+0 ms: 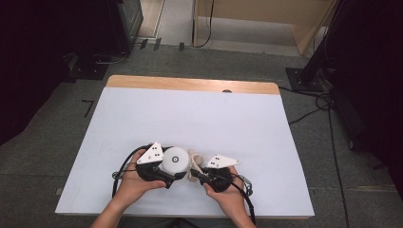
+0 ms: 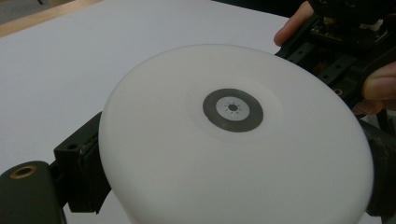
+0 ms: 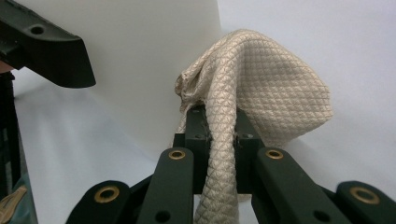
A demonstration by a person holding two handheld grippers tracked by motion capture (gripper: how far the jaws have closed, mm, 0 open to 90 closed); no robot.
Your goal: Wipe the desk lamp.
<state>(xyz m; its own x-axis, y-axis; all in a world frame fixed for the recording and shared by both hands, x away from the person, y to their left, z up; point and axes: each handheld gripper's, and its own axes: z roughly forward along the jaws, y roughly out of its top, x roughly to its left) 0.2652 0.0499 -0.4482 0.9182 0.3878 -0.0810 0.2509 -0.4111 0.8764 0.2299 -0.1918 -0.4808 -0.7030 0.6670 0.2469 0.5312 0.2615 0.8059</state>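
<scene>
The round container [image 2: 233, 140], at the centre of the left gripper view, is plain matte white, with a dark grey ring [image 2: 232, 109] around a paler grey disc dotted with tiny dark marks. The cloth [image 3: 252, 93], in the middle of the right gripper view, is beige with a fine quilted diamond pattern. The right gripper [image 3: 219, 135] has black jaws with brass-coloured rivets. In the high view, the left gripper [image 1: 167, 176] is black with a white plate. The table [image 1: 190, 114] is white, with a light wooden strip along its upper edge.
</scene>
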